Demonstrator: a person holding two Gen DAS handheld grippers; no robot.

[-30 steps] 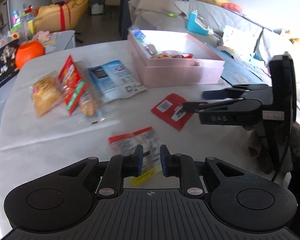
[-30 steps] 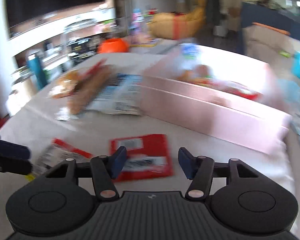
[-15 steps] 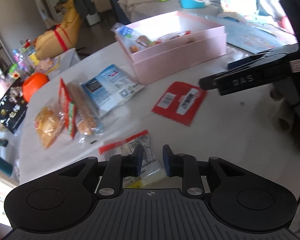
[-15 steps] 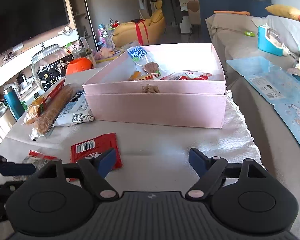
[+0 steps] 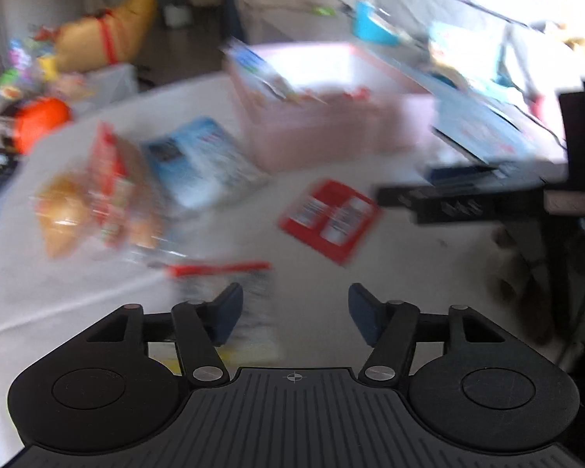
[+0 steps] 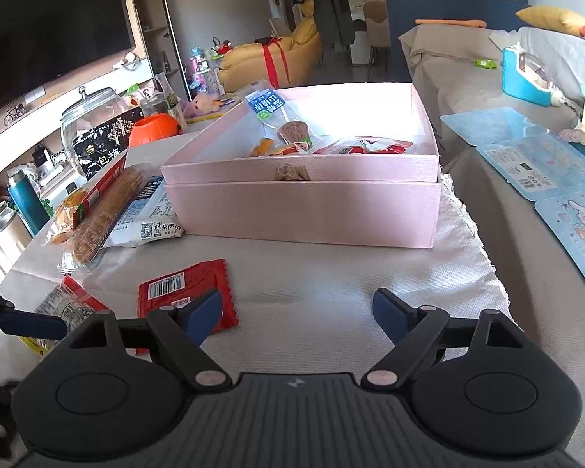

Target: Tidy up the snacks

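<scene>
A living room with a dark television (image 6: 50, 27), a grey sofa (image 6: 468, 62) and a yellow armchair (image 6: 277, 58) surrounds a bench (image 6: 331, 292) under a white cloth. On it stands an open pink box (image 6: 304, 210) with several snack packets inside; a blue-labelled one (image 6: 267, 107) leans against its left wall. Left of the box lies a heap of snacks: a long golden bar in clear wrap (image 6: 105, 214) on top of a white and blue packet (image 6: 152, 214). A flat red packet (image 6: 187, 292) lies on the cloth in front, well apart from the box.

The right tongs (image 6: 298, 312) hover low over the cloth, jaws wide and opening, nothing between them; the left fingertip sits in front of the red packet's corner.

The left view is blurred. The left tongs (image 5: 294, 312) are opening, and a clear packet with a red strip (image 5: 245, 304) lies just under the left finger; whether the pad touches it I cannot tell.
</scene>
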